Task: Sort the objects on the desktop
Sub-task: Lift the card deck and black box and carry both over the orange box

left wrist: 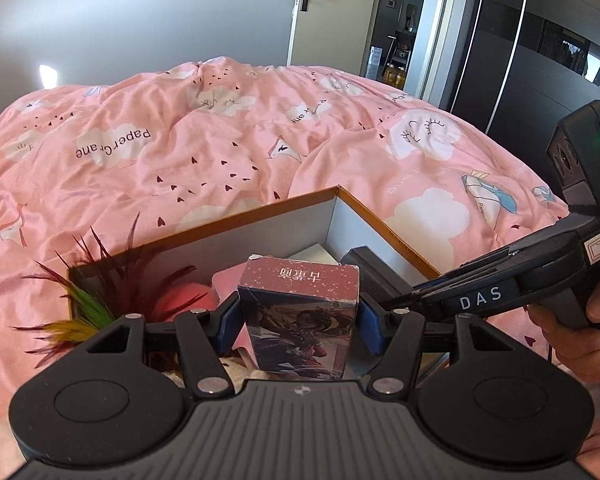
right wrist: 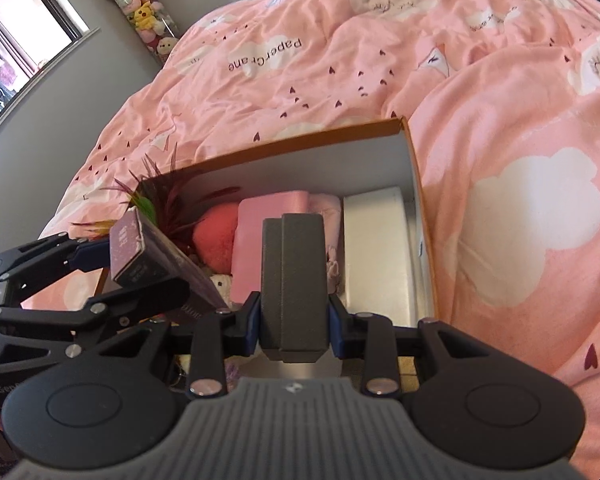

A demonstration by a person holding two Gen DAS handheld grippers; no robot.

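Observation:
My left gripper (left wrist: 298, 322) is shut on a dark red card box (left wrist: 300, 312) with printed artwork, held upright over the open cardboard box (left wrist: 260, 210). My right gripper (right wrist: 294, 322) is shut on a dark grey case (right wrist: 294, 284), held above the same cardboard box (right wrist: 300, 138). In the right wrist view the left gripper with the card box (right wrist: 140, 256) sits at the left. In the left wrist view the right gripper (left wrist: 400, 300) comes in from the right, and the grey case (left wrist: 370, 268) shows behind the card box.
Inside the cardboard box lie a white case (right wrist: 376, 248), a pink pouch (right wrist: 268, 232), a red plush ball (right wrist: 216, 240) and a feathered toy (right wrist: 160, 196). The box rests on a bed with a pink quilt (right wrist: 500, 160). A door (left wrist: 340, 12) stands beyond.

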